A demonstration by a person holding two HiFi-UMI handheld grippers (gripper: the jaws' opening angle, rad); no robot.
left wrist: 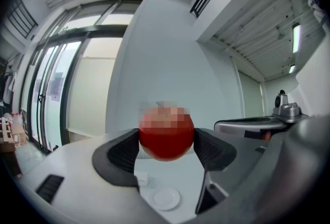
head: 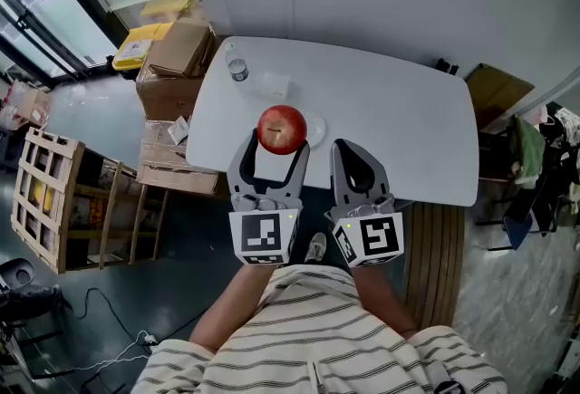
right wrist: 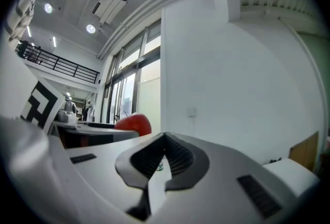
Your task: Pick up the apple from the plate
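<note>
i hold the apple in my left gripper. its two jaws squeeze the apple from both sides, one dark pad on each side, and in the left gripper view the apple sits right between them. the top of the apple is blurred in that view, but the red round bottom shows well.

the plate is down below on the white table. it looks bare, with nothing on it. the apple is up in the air above it and does not touch it. in the head view a bit of the plate peeks out just beside the apple, on the right.

my right gripper is next to the left one, over the near edge of the table. its jaws are pressed together with nothing between them. it is not helping with the apple.

a small bottle stands at the far left of the table, well away from the apple.

so i think the main job is done: the apple is off the plate and the grip looks firm. all that is left, i think, is to keep a good hold so it does not slip out.
</note>
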